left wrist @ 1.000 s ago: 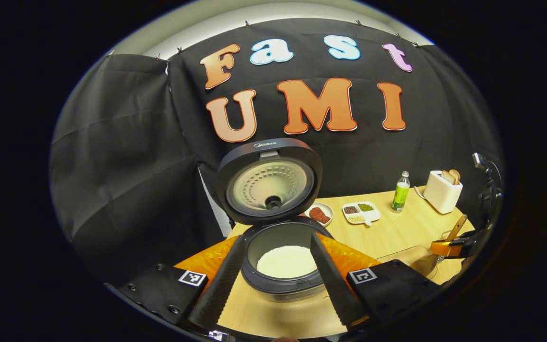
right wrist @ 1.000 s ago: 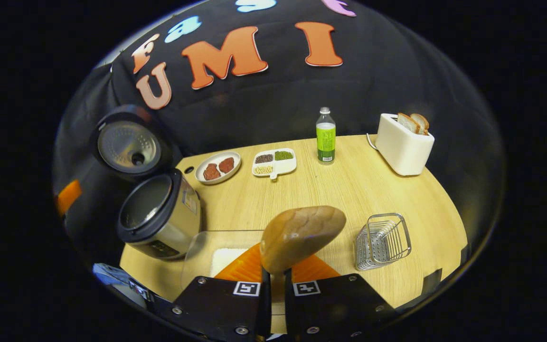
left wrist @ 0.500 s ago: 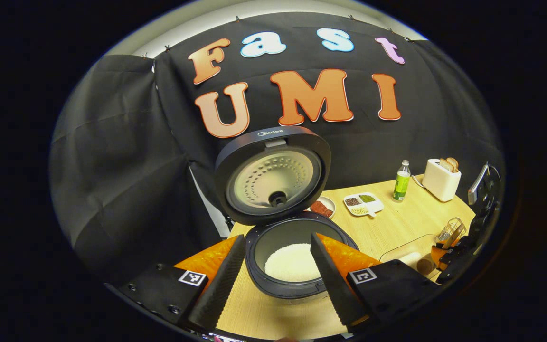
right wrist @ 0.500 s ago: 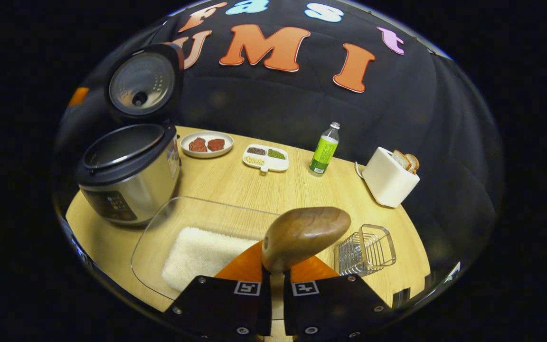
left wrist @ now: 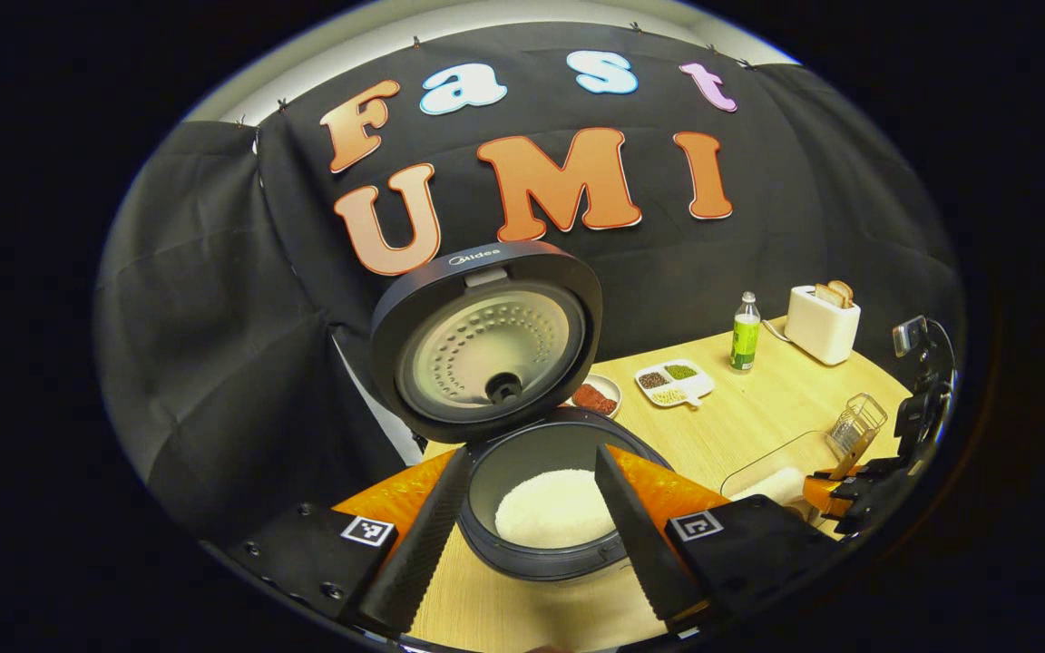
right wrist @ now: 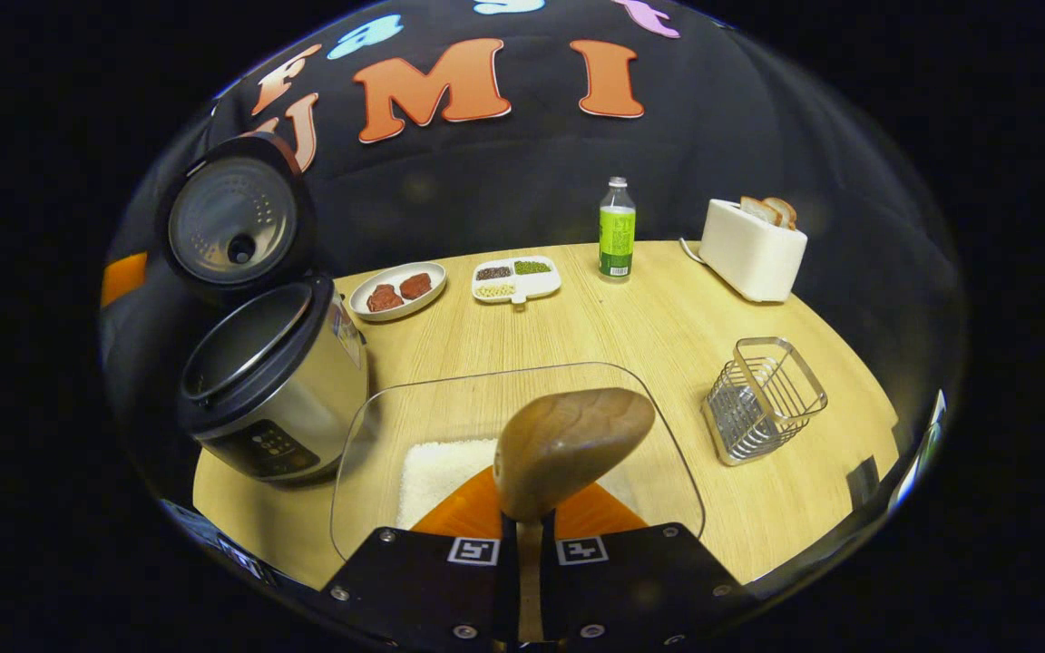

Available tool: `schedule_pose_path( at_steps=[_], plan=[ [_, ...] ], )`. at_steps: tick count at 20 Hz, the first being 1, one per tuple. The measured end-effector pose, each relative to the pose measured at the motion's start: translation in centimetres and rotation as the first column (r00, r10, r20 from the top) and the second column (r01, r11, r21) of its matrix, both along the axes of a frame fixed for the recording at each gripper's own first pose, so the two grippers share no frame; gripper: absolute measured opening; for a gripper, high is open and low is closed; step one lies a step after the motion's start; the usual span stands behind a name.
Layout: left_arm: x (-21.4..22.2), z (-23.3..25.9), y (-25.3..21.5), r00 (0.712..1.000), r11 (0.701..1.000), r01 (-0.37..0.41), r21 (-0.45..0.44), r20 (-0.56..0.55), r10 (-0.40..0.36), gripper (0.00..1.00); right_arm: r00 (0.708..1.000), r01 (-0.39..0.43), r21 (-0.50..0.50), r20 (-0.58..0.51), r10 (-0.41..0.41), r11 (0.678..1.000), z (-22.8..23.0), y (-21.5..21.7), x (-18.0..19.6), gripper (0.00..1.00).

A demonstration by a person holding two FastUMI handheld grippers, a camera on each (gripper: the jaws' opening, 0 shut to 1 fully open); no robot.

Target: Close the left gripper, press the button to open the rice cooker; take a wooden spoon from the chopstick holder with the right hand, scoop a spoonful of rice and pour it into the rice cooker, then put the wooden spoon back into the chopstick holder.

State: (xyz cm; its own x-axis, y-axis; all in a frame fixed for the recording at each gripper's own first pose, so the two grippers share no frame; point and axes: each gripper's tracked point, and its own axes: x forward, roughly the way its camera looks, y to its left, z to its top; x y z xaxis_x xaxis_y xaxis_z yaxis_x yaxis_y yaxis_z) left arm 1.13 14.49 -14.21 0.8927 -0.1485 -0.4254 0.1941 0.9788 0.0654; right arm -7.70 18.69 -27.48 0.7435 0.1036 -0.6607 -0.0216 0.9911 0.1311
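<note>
The rice cooker (left wrist: 559, 535) stands with its lid (left wrist: 486, 349) up and white rice in its pot. My left gripper (left wrist: 532, 453) hovers open just in front of it, fingers wide apart with nothing between them. In the right gripper view the cooker (right wrist: 273, 381) sits at the left. My right gripper (right wrist: 530, 531) is shut on the handle of the wooden spoon (right wrist: 572, 444), whose bowl hangs above a clear tray (right wrist: 668, 444) holding a patch of rice (right wrist: 436, 467). The wire chopstick holder (right wrist: 763, 399) stands to the right of the tray.
At the back of the wooden table stand a plate with red pieces (right wrist: 397, 292), a divided dish of beans (right wrist: 516, 279), a green bottle (right wrist: 616, 231) and a white toaster with bread (right wrist: 752, 247). The table edge curves round the front right.
My right gripper has swung with the spoon from a tilted pose to level, and the spoon bowl now hangs over the middle of the tray. The left gripper has only drifted slightly.
</note>
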Motion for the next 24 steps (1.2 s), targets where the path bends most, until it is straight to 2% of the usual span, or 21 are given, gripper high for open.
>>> schedule_pose_path(
  at_steps=[3,6,10,12,15,20,21,24],
  plan=[
    [0.0,-0.1,0.8,1.000,1.000,-0.011,0.001,-0.008,0.011,0.88,0.999,0.036,0.165,-0.041,-0.029,0.986,-0.4,2.4,-0.1,0.09],
    [0.3,0.1,1.3,1.000,1.000,-0.015,0.013,-0.009,0.015,0.88,0.994,0.091,0.271,-0.081,-0.072,0.958,-0.7,3.1,0.3,0.09],
    [0.3,0.2,1.3,1.000,1.000,0.003,0.029,-0.007,-0.003,0.88,0.977,0.191,0.418,-0.169,-0.131,0.888,-1.5,3.8,0.6,0.09],
    [0.4,0.1,1.2,1.000,0.999,0.007,0.032,-0.007,-0.007,0.88,0.970,0.219,0.463,-0.198,-0.140,0.859,-1.8,4.3,0.7,0.08],
    [0.5,0.2,1.3,1.000,1.000,0.008,0.028,-0.008,-0.008,0.87,0.970,0.215,0.497,-0.212,-0.122,0.841,-1.5,5.4,1.0,0.08],
    [1.0,0.3,1.4,1.000,1.000,-0.010,0.020,-0.008,0.011,0.88,0.963,0.223,0.591,-0.256,-0.083,0.775,-1.0,6.6,1.6,0.08],
    [1.0,0.2,1.4,1.000,1.000,-0.015,0.016,-0.009,0.015,0.95,0.961,0.227,0.611,-0.265,-0.074,0.758,-1.0,6.5,1.6,0.09],
    [1.3,0.4,1.2,1.000,0.999,-0.031,0.012,-0.003,0.031,0.95,0.955,0.258,0.676,-0.288,-0.075,0.690,-0.5,5.3,1.8,0.08]
  ],
)
